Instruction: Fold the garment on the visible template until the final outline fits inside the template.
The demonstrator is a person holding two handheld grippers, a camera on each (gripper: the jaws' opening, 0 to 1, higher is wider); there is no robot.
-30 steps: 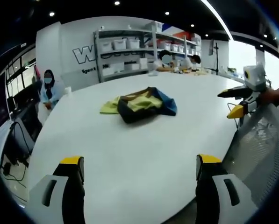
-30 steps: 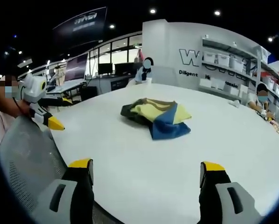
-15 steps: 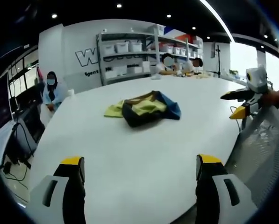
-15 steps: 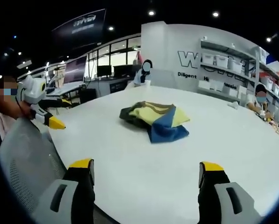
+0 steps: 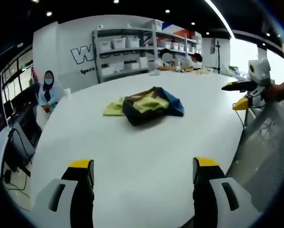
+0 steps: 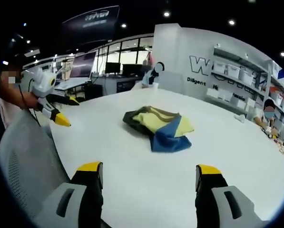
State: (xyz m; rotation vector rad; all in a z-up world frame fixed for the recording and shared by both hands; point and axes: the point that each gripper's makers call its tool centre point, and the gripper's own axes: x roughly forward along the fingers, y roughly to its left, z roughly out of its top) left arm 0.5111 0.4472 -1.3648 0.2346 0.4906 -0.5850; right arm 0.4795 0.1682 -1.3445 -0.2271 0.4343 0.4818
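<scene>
A crumpled garment (image 5: 149,104) in yellow, dark olive and blue lies bunched in a heap near the middle of the white table (image 5: 132,156). My left gripper (image 5: 144,165) hovers over the near table edge, well short of the garment, jaws wide apart and holding nothing. My right gripper (image 6: 148,168) stands open the same way at the table edge, with the garment (image 6: 158,126) ahead of it. Each gripper also shows in the other's view: the right gripper (image 5: 233,95) at the right, the left gripper (image 6: 66,111) at the left, both held off the table's side.
A grey mesh chair back (image 5: 263,142) (image 6: 23,161) stands at the table edge between the grippers. People sit at the far side (image 5: 49,88) (image 6: 153,71). Shelves with white bins (image 5: 127,47) line the back wall. White table surface surrounds the garment.
Both grippers' jaws have drawn slightly closer together but stay open. Both views shifted a little with the hands. The garment lies as before.
</scene>
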